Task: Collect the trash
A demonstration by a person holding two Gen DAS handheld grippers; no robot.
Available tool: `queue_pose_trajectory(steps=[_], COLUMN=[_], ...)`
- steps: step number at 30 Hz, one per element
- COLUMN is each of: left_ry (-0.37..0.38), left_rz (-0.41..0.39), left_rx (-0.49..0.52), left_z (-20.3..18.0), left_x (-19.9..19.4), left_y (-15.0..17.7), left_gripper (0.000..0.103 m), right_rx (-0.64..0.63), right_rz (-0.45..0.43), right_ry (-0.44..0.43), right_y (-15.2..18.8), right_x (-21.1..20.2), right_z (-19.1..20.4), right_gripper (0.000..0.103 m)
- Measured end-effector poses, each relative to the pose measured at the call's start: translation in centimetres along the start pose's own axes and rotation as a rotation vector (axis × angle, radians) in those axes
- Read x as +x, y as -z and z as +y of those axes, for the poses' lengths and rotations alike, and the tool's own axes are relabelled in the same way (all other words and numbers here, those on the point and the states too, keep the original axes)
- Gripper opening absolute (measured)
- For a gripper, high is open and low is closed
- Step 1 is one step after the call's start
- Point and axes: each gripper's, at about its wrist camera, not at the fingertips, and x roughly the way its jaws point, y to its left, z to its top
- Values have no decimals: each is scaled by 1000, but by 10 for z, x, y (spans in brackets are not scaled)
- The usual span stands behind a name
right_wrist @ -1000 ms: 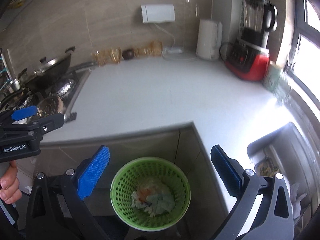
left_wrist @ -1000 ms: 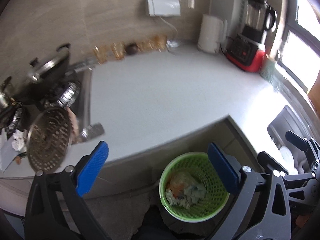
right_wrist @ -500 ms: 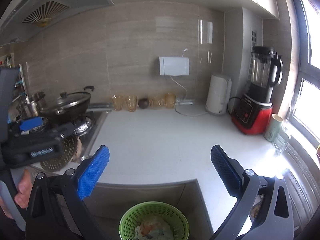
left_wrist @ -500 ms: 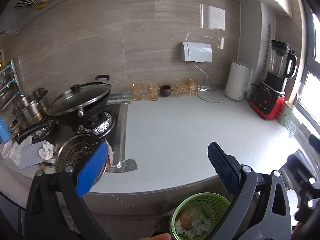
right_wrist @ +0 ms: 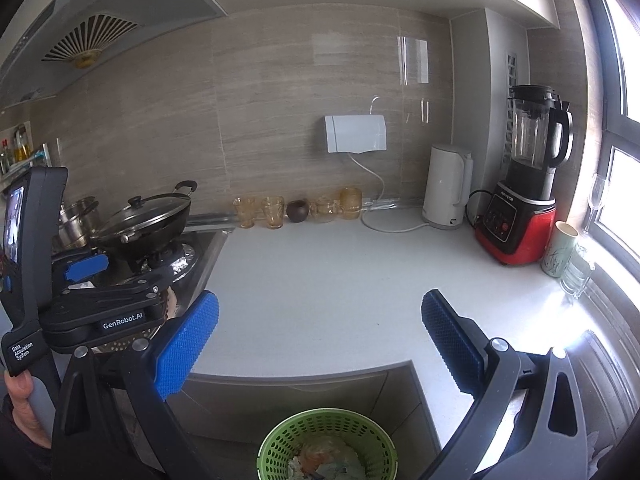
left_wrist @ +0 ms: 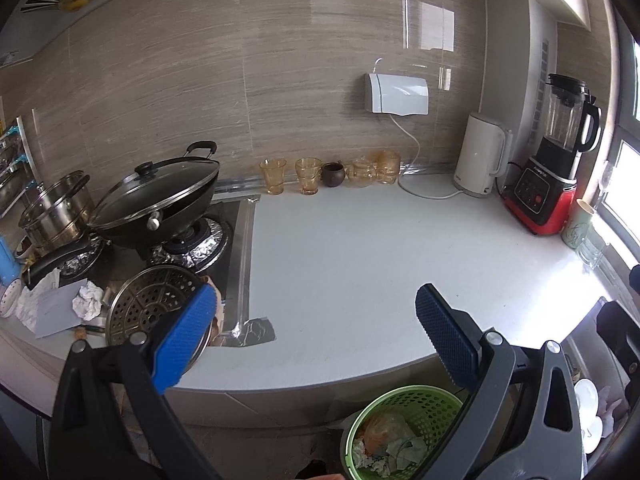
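A green mesh trash basket (left_wrist: pixel 416 404) stands on the floor below the counter edge, with crumpled paper and scraps (left_wrist: pixel 390 440) inside; it also shows in the right wrist view (right_wrist: pixel 280 448). A crumpled white paper ball (left_wrist: pixel 88 306) lies on papers at the counter's left, beside the stove. My left gripper (left_wrist: pixel 316 338) is open and empty, raised over the counter's front edge. My right gripper (right_wrist: pixel 320 338) is open and empty, above the basket. The left gripper's body (right_wrist: pixel 100 312) shows at the left of the right wrist view.
A white counter (left_wrist: pixel 360 260) carries a lidded wok (left_wrist: pixel 156 204), steel pot (left_wrist: pixel 56 212), perforated steamer tray (left_wrist: pixel 148 308), amber glasses (left_wrist: pixel 308 174), white kettle (left_wrist: pixel 482 154) and red blender (left_wrist: pixel 548 180). A sink with dishes (left_wrist: pixel 588 404) lies at the right.
Both grippers have tilted up from looking down at the basket to facing the counter and wall. The basket has slid to the bottom of both views. Jaws stay open.
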Motion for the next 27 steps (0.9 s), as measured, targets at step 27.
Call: queue_pose_trajectory(steps=[27], left_ry=[8], left_rz=[2], left_rx=[38], left_z=[-6], left_x=[13], left_y=[-7], left_gripper=[95], right_rx=[35], right_rz=[51], right_ry=[49], right_y=[3], right_x=[19], right_z=[-14], right_gripper=[101])
